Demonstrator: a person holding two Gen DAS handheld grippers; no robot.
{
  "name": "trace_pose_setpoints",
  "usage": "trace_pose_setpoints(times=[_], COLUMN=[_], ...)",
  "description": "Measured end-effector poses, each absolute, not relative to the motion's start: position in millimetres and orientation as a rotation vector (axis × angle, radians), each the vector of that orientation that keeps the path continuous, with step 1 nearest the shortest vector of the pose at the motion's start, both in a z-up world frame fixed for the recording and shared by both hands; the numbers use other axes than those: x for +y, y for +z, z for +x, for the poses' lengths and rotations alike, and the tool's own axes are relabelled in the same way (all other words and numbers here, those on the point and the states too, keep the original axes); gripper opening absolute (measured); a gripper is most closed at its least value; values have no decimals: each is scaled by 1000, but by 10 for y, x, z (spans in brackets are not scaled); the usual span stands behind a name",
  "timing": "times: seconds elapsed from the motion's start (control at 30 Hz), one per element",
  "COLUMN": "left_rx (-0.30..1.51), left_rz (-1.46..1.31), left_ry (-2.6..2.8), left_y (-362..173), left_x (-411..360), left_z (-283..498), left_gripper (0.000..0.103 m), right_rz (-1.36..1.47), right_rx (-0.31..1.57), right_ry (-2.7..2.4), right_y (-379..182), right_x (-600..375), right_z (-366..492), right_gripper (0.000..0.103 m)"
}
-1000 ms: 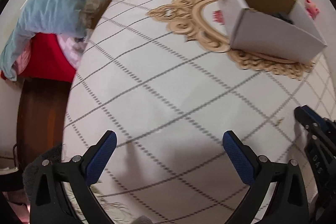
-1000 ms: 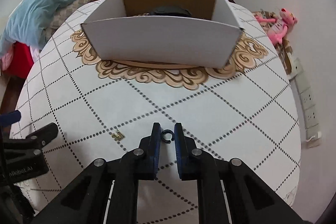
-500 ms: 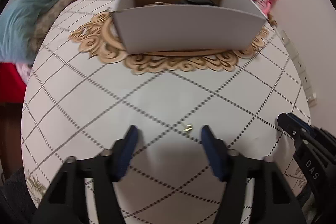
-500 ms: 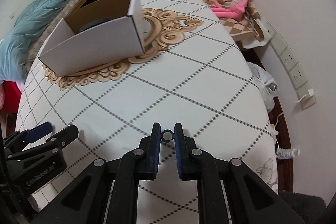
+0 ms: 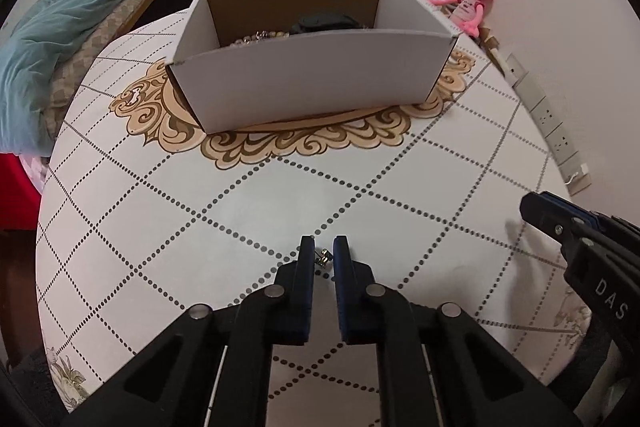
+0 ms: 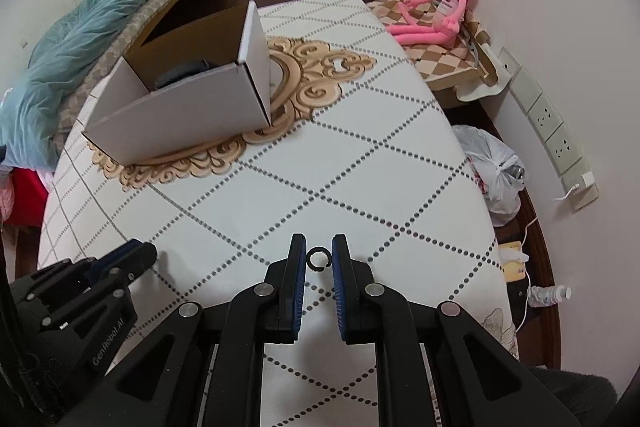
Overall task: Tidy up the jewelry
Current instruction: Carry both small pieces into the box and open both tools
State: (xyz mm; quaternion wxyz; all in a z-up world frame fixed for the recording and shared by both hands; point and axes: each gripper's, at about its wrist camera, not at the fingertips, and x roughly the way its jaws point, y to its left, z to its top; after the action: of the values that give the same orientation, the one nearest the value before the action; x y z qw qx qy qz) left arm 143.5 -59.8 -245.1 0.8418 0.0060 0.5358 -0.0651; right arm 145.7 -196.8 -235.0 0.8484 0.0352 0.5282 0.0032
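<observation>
Now left gripper clamps small gold earring btwn tips; right gripper pinches dark ring.

Black grippers, seemingly blue-padded jaws

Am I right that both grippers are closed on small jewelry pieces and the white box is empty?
Not quite. The left gripper pinches a small gold piece and the right gripper a dark ring, but the left wrist view shows the white box holds beaded jewelry and a dark item.
</observation>
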Motion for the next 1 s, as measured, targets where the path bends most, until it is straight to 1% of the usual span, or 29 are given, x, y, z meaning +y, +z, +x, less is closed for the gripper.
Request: trace_pose_setpoints(times=[0.1, 0.27, 0.43, 0.63, 0.83, 0.87, 0.9, 0.93, 0.97, 1.0], left_rx=[1118, 1083, 1072, 1139, 1228, 1226, 1224, 1216, 1203, 1194], left_rz=[-18, -87, -114, -127, -114, -108, -102, -98, -106, -116], left_ry=[-151, -176, -195, -185, -97, -83, -70, -57, -47, -43], left_y=[-2278, -1815, -1484, -1507, -1656, -1651, -1640, -1622, -1596, -1574], left_x=[-531, -361, -194, -42, 37, 49, 63, 83, 115, 149], left_z=[1435, 1559, 2032, 2668, 3006, 3025, 3032, 3041, 3039, 3042], left_gripper=[7, 7, 7, 7, 12, 17, 36, 50, 76, 81], right_rz=[96, 131, 143, 117, 50, 44, 43, 40, 38, 42], right_rx=[1100, 1075, 1062, 1148, 1291, 1312, 1317, 1314, 1304, 1296], right_ry=[25, 86, 146, 204, 232, 232, 231, 230, 223, 224], right_y=[-2233, -1901, -1627, -1695, -1926, -1941, -1933, -1915, -1876, -1849], right_x=[-1956, -1884, -1733, -1521, -1374, -1361, -1358, -1359, -1363, -1373], right_z=[1492, 1698, 2162, 2836, 3258, 3301, 3327, 3334, 3341, 3336], right_gripper=[14, 14, 14, 14, 14, 16, 27, 35, 49, 52])
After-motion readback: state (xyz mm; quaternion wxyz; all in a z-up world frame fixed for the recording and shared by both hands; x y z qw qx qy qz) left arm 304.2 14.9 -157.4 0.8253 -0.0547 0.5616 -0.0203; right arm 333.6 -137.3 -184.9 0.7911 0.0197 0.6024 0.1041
